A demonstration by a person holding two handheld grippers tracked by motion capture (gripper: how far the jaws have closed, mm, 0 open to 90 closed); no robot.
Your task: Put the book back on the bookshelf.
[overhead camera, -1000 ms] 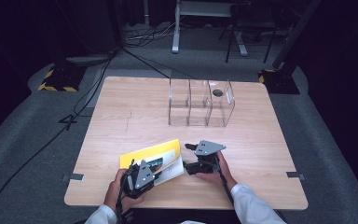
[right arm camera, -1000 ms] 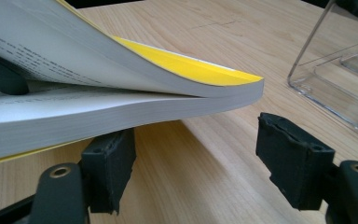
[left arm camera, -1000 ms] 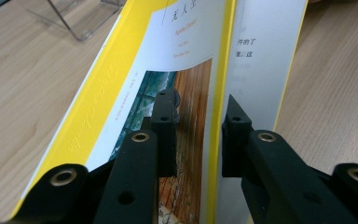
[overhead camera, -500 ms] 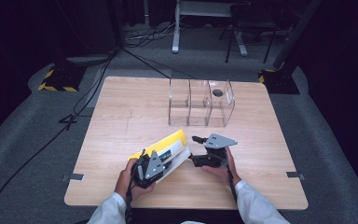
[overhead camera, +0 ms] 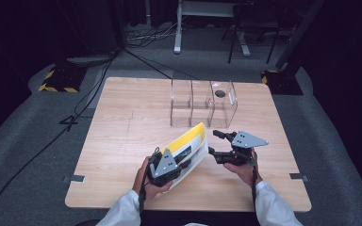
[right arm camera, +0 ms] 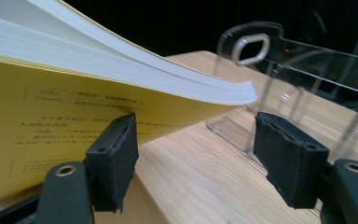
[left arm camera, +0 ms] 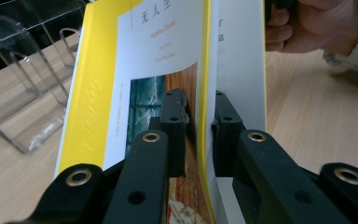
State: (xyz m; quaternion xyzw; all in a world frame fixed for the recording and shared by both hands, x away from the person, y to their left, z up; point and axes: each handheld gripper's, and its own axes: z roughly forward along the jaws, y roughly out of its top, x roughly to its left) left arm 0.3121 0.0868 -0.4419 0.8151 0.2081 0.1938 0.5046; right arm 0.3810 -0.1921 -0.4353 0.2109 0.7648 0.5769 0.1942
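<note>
While the left gripper (overhead camera: 176, 165) has its black fingers (left arm camera: 175, 126) pressed together on the lower part of a yellow-and-white paperback book (overhead camera: 188, 148), the book stands tilted above the near middle of the pale wooden worktop (overhead camera: 122, 127), lifted at an angle with its top edge pointing toward the far side. In the left gripper view the fingers sit one on each side of the front cover near the spine, pinching it, with printed cover art and small lettering visible above them. After a closing and a slight easing of these fingers just now, the cover is gripped between them.

On the right, the right gripper (overhead camera: 217, 146) is just beside the book's far edge, its fingers (right arm camera: 114, 156) spread wide with nothing clamped between them. In the right gripper view the curved block of pages (right arm camera: 121, 70) and the yellow back cover hang above and beside one finger, apart from the other.

Beyond the book, a clear acrylic organiser with three upright compartments (overhead camera: 202, 103) stands on the far middle of the worktop, near the book's top edge but not touching it.
</note>
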